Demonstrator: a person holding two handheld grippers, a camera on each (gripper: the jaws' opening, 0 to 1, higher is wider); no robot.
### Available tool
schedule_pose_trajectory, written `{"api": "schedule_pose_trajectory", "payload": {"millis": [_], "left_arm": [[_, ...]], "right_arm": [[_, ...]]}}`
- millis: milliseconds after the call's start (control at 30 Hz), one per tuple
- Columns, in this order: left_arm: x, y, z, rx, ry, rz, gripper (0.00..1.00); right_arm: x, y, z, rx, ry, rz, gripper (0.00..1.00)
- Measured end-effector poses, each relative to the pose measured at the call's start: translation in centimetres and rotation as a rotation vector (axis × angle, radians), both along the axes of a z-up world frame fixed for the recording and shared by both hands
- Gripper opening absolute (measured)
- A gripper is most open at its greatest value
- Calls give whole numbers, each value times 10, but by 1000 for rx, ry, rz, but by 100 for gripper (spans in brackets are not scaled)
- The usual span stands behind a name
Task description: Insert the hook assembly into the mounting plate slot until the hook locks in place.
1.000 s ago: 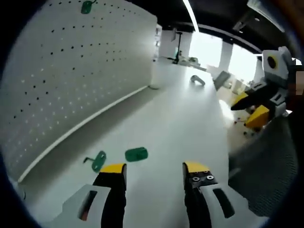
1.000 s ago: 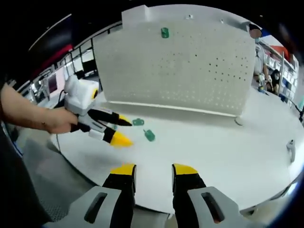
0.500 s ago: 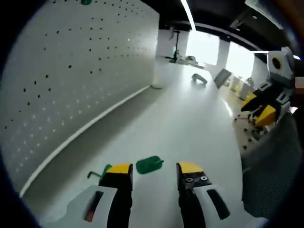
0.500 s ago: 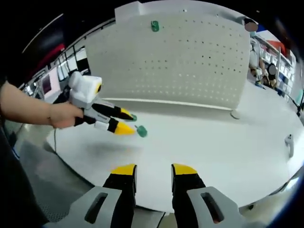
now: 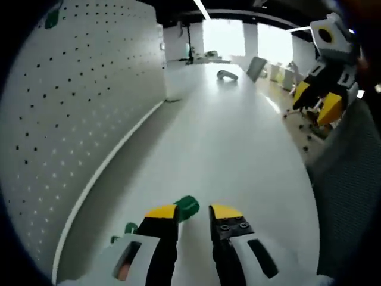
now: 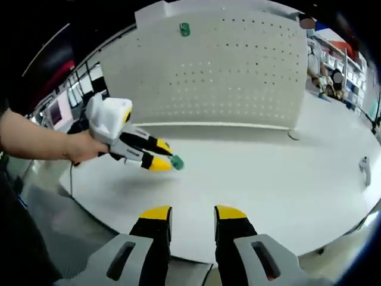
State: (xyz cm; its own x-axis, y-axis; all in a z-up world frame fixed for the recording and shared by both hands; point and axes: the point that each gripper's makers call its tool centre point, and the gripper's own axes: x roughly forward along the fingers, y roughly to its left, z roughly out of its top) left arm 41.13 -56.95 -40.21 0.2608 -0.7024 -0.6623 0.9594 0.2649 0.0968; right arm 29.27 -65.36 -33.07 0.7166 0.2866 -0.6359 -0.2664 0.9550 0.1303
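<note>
White table [image 6: 280, 179] (green hooks [image 5: 187, 207] atop)

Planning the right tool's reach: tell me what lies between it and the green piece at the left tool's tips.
Bare white table, seen in the right gripper view, separates the right tool from the green piece at the left tool.

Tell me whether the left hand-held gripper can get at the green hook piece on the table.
Probably yes: the left hand-held gripper already has the green hook piece at its yellow tips, with nothing between on the white table.

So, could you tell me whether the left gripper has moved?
Yes. Against the pegboard, the left gripper has advanced to the green hook piece.
</note>
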Motion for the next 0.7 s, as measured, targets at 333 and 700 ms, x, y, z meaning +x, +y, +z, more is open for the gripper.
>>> {"api": "schedule_pose_trajectory", "payload": {"millis": [333, 700], "left_arm": [[3, -2, -4, 82, -77, -113, 12], [-2, -4, 1, 113, -116, -147, 4]], "right_arm": [[-4, 5, -5, 19, 24, 12, 27], [-6, 12, -7, 28, 35, 23, 26]]}}
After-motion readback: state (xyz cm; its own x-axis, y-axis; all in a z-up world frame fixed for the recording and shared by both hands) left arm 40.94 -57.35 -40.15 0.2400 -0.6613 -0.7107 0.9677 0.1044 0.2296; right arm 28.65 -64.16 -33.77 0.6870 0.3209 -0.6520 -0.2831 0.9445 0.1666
